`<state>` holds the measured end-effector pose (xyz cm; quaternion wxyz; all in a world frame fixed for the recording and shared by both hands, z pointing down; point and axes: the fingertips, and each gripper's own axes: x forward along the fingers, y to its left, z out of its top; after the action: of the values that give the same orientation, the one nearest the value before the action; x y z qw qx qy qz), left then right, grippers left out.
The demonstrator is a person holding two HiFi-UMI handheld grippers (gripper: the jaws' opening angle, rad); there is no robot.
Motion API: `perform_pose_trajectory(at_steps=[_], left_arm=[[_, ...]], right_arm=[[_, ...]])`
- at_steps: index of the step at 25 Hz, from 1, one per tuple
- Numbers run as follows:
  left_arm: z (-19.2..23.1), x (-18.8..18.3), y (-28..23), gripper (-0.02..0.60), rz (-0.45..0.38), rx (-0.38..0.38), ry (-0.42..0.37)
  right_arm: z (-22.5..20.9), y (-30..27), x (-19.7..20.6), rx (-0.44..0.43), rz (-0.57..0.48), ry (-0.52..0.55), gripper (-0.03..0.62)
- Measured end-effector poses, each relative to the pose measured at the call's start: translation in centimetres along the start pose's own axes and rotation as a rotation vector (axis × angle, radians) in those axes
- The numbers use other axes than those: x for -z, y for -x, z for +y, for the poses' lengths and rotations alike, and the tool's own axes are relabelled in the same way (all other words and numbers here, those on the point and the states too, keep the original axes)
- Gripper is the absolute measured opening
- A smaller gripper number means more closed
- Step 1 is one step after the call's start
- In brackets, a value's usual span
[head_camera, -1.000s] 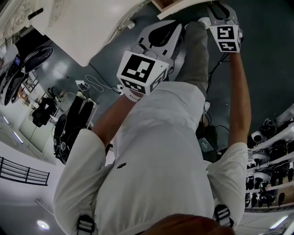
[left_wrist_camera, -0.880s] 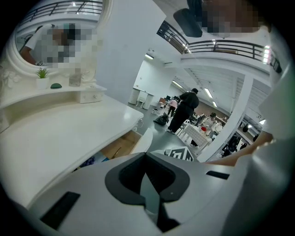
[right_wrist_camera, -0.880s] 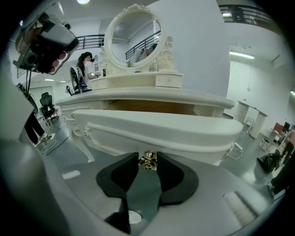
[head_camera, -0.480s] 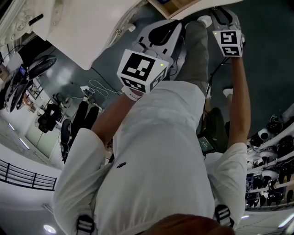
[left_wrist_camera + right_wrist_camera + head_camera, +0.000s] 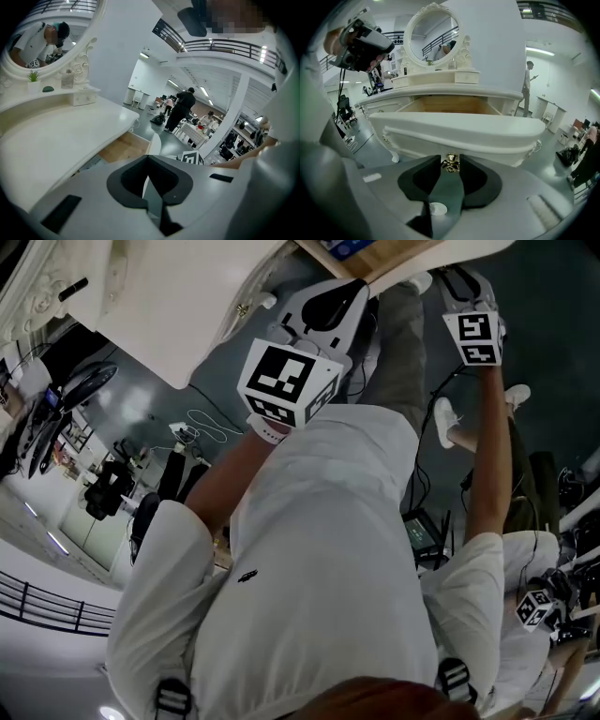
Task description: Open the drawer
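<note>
Your right hand-held gripper (image 5: 450,160) has its two dark pads closed on the small gold knob (image 5: 450,164), low in the middle of the right gripper view. The knob sits right at the pad tips, not deep between them. It belongs to the white drawer (image 5: 454,133), which fills the middle of that view. The drawer stands partly out from under the counter (image 5: 440,89), with its bare wooden inside showing behind the front panel. The oval mirror (image 5: 432,35) rises above at the upper middle.

The step in hand looks like the pull itself, and it seems well along. With so little knob inside the pads, the likely fault is slipping off. Hold the squeeze firm and draw straight back along the drawer's own line. Don't lift, dip or roll your wrist, since a sideways tug could rack the drawer and make it bind. Go steadily, and ease off as the wooden inside comes fully clear.

Your left hand-held gripper (image 5: 147,161) has its pads drawn together at the tips with nothing between them. It hangs off the drawer's side, low in the middle of the left gripper view. Leave it there, clear of the drawer's path.
</note>
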<state>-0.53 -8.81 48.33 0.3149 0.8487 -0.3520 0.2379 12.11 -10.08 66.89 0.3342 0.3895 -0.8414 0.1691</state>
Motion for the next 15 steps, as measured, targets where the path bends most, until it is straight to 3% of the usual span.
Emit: perform_pose_trajectory(at_steps=[9, 15], left_arm=[[0.75, -0.42, -0.08, 0.009, -0.006, 0.002, 0.001], [0.49, -0.75, 0.60, 0.009, -0.015, -0.003, 0.004]], right_arm=[[0.08, -0.36, -0.02, 0.010, 0.004, -0.010, 0.137], [-0.33, 0.62, 0.36, 0.033, 0.015, -0.086, 0.158]])
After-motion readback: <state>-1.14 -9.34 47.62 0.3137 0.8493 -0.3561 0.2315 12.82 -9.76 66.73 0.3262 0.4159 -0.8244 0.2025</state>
